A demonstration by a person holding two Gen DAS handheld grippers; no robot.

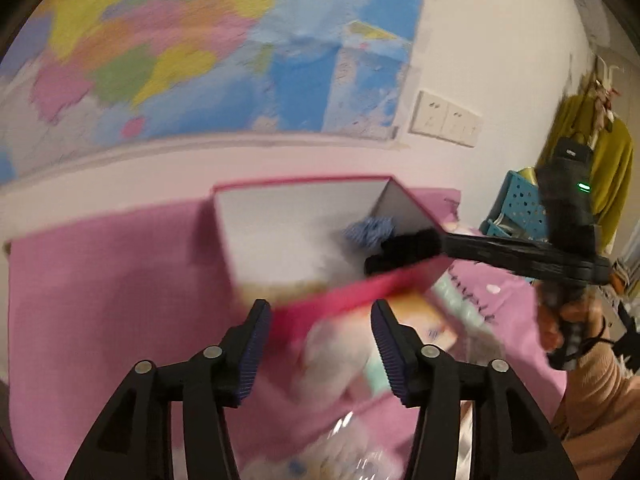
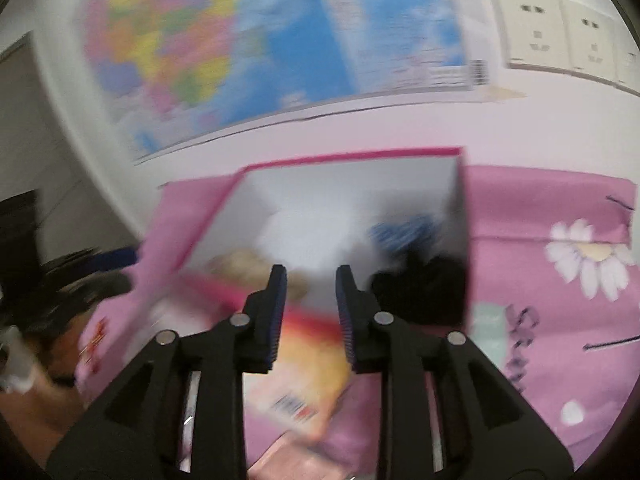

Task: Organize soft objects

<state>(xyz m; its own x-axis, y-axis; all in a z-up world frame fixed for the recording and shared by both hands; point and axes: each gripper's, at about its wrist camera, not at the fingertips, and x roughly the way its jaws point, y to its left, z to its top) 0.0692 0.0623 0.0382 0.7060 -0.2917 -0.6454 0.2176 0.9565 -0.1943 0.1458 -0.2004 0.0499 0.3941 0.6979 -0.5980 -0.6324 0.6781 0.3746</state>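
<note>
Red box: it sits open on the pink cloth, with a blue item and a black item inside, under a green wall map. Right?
Not quite. The red box on the pink cloth does hold a blue item and a black item, but both views show the wall map as multicoloured.

left gripper: black plastic frame, triangular cut-outs, round silver pins at the joints, ribbed dark-blue pads | right gripper: same black frame, silver pins, ribbed blue pads; seen from the left wrist view, black handle with a small green light | hand on that handle: peach sleeve, dark wrist strap
</note>
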